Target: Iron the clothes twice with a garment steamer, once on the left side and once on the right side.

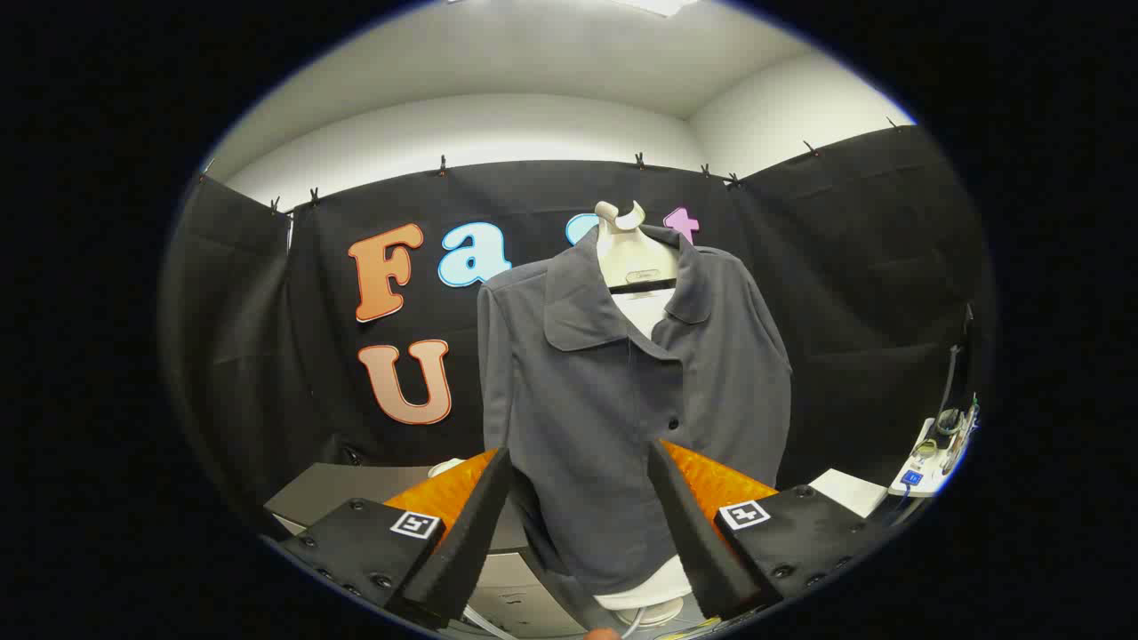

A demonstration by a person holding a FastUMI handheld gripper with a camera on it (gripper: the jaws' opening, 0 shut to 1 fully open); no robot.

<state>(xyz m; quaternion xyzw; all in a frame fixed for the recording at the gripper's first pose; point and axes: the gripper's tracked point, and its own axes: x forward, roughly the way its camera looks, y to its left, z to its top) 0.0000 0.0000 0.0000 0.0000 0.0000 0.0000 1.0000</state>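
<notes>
I held the claw point(578, 533) wide and empty, squared to the grey jacket point(622, 391) hung on its mannequin stand just ahead, presumably lining up before fetching the steamer.

Even overhead light from a ceiling panel point(653, 5) above the sharp grey jacket point(622, 391); fisheye bends surrounding walls, shadows soft.

Recording booth in a lab: black cloth point(845, 293) clipped along white walls point(498, 124), garment form point(633, 253) on a bench point(338, 489).
</notes>
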